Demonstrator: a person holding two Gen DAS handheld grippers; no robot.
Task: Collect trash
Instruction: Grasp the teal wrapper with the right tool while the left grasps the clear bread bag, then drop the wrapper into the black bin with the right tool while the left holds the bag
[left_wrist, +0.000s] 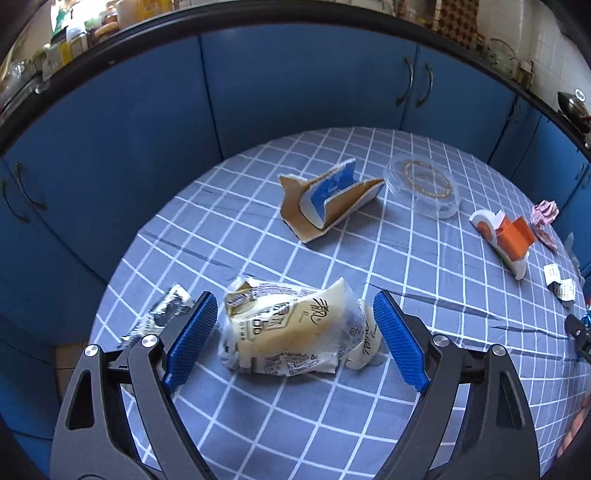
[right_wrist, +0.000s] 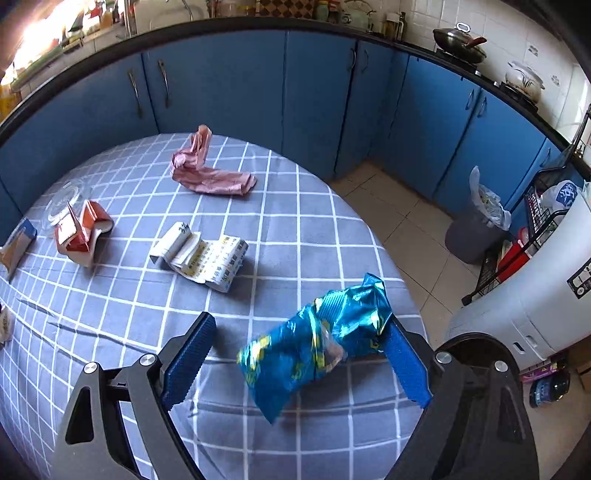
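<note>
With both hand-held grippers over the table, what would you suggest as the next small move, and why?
Probably close the left hand-held gripper on the cream wrapper: the wrapper lies on the checked tablecloth between its open blue pads, not yet pinched. The right hand-held gripper likewise frames the blue foil wrapper and could then do the same.

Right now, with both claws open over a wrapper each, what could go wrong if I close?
1. The blue foil bag lies against the right claw's far pad, off centre; closing may only pinch a corner and let it slip.
2. The cream wrapper is bulky between the left claw's pads; it may squirm out.
3. The silver wrapper outside the left pad could get knocked off the table.
</note>
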